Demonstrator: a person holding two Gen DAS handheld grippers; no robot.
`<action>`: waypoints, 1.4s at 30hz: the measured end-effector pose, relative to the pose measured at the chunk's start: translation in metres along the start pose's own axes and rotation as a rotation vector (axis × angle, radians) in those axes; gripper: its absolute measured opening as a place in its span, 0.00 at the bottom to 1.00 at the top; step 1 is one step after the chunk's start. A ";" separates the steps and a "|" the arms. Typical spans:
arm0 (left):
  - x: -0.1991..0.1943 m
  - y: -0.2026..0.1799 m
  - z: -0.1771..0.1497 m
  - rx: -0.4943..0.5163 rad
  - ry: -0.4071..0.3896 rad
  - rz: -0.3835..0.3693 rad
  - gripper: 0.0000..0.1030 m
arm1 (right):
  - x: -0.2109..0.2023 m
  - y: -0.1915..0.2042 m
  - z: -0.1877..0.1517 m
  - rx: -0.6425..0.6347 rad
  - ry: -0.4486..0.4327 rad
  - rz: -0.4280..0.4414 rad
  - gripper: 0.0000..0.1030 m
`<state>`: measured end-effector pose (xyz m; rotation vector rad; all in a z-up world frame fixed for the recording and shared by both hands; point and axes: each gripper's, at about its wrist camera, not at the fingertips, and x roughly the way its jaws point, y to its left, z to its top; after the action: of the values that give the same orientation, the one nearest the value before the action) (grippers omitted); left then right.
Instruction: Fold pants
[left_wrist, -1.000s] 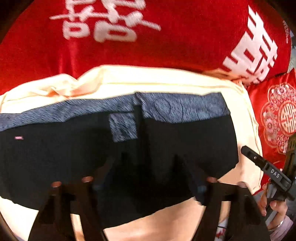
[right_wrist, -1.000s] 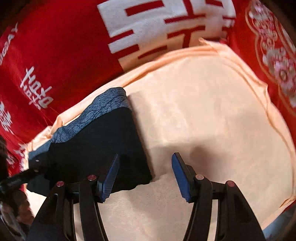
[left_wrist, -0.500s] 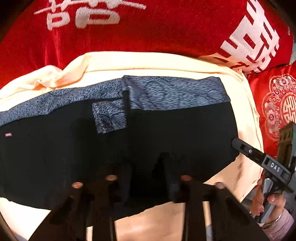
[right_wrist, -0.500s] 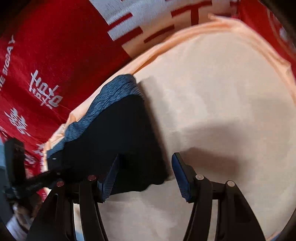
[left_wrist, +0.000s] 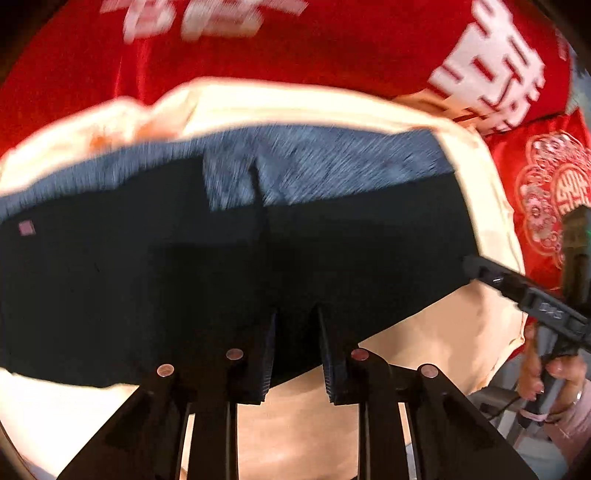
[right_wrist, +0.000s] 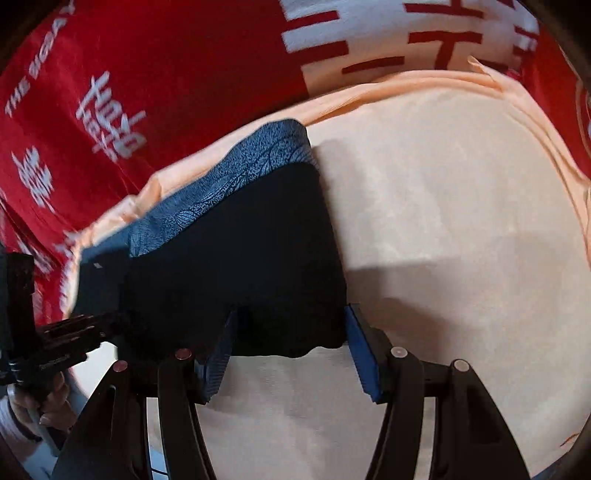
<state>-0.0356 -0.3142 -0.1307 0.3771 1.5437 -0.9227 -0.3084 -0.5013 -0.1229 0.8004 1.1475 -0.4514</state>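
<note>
Pants (left_wrist: 229, 280): black, patterned grey-blue waistband (left_wrist: 332, 162) along the edge far from both tongs. They lie flat on a cream cloth (right_wrist: 461, 221), which sits over a red printed cover (left_wrist: 332, 55). Already doubled, it seems; one small pink tag (left_wrist: 26, 228) shows far left of the left tongs.

Handling, by judgement: thin, limp fabric, light, no stiffness. It will drape and sag from any single pinch and may slide on the smooth cream cloth. Best taken at the near hem, both layers together, with the two grips well apart so the edge lifts straight. A shallow bite risks catching the cream cloth as well.

Left gripper (left_wrist: 295, 347): fingers partly closed with a narrow gap, tips over the near hem around the middle of the garment. Whether cloth is actually pinched I cannot tell; the view is motion-blurred.

Right gripper (right_wrist: 291, 350): fingers spread wide, straddling the near right corner of the pants, the hem lying between the blue pads (right_wrist: 364, 354) and nothing clamped. Low, shallow approach.

Each tool appears in the other's view at the frame edge, with the holder's hand (left_wrist: 550, 373) around its grip.
</note>
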 end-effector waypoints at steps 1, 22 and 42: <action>0.001 0.002 -0.002 -0.016 -0.012 -0.007 0.23 | -0.003 0.001 -0.001 0.002 -0.009 -0.014 0.61; -0.016 0.002 -0.004 -0.041 -0.079 0.043 0.34 | 0.032 0.081 0.005 -0.211 0.094 0.011 0.44; 0.010 -0.035 0.086 -0.039 -0.134 0.042 0.65 | 0.063 -0.061 0.117 0.229 0.117 0.449 0.47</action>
<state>-0.0038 -0.4019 -0.1239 0.3128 1.4235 -0.8665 -0.2540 -0.6246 -0.1790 1.2629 0.9936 -0.1618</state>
